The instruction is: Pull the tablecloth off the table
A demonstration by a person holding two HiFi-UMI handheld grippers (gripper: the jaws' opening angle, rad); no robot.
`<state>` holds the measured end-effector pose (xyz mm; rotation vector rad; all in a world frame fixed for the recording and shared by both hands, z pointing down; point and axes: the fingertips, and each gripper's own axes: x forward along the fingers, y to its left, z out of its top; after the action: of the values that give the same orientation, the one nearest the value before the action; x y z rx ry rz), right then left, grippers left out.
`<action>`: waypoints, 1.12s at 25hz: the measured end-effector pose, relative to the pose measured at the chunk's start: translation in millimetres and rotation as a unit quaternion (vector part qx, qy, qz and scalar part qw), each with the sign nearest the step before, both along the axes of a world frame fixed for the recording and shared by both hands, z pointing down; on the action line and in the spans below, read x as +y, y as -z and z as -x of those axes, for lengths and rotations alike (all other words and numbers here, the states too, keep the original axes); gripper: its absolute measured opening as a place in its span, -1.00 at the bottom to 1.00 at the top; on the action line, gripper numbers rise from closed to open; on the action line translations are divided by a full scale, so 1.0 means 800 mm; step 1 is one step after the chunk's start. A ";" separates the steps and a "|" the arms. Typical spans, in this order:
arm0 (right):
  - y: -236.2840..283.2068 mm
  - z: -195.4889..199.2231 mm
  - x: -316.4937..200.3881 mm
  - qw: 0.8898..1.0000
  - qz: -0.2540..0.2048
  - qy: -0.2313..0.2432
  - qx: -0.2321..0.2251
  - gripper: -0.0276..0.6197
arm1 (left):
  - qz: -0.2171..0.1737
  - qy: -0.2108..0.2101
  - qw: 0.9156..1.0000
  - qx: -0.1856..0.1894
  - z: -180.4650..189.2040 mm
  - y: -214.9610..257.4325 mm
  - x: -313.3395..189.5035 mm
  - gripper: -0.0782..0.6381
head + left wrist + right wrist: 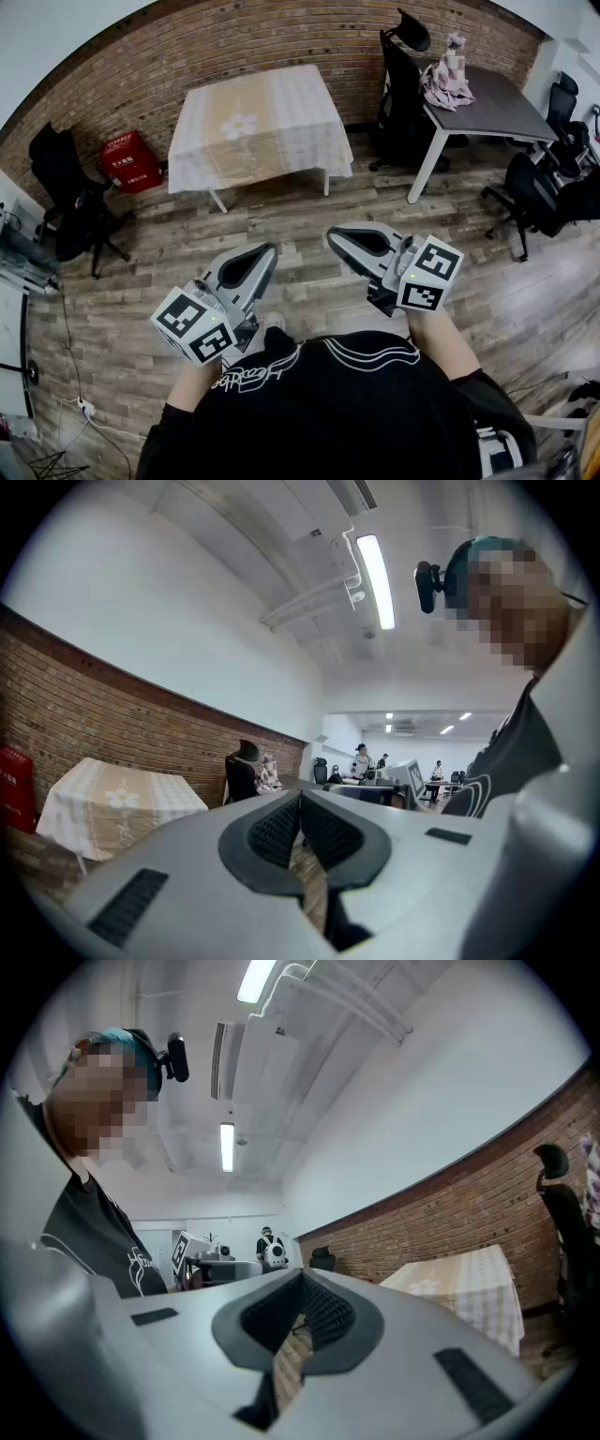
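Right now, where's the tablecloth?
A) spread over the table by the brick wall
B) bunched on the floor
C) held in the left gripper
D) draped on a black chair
A: the tablecloth lies spread over the table by the brick wall; the left gripper and right gripper are shut, empty, well short of it.

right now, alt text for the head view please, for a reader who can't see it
A person holds the left gripper and right gripper, both shut and empty, over a wood floor, short of a table draped in a beige checked tablecloth by a brick wall. Office chairs, a red box and a grey desk stand nearby.
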<state>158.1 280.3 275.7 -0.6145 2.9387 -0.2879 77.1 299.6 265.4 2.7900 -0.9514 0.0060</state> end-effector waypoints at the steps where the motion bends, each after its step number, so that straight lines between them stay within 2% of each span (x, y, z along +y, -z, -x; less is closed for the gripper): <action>1: -0.001 0.000 -0.001 1.000 0.000 0.000 0.001 -0.92 | 0.000 0.001 1.000 -0.001 0.000 -0.001 -0.001 -0.76; 12: -0.024 0.000 0.003 1.000 0.013 0.016 0.020 -0.92 | 0.021 0.026 0.999 0.012 0.010 -0.019 -0.007 -0.76; 20: -0.050 -0.005 -0.018 0.999 0.035 0.008 0.003 -0.92 | 0.041 0.051 0.998 0.024 0.027 -0.047 -0.025 -0.76; 28: -0.068 0.029 -0.131 0.998 0.064 -0.013 0.009 -0.92 | 0.066 0.049 0.996 0.030 0.076 -0.067 -0.134 -0.76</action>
<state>135.2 175.2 330.1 -0.6737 2.9448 -0.4745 16.4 192.6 319.0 2.6060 -1.0335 -0.0281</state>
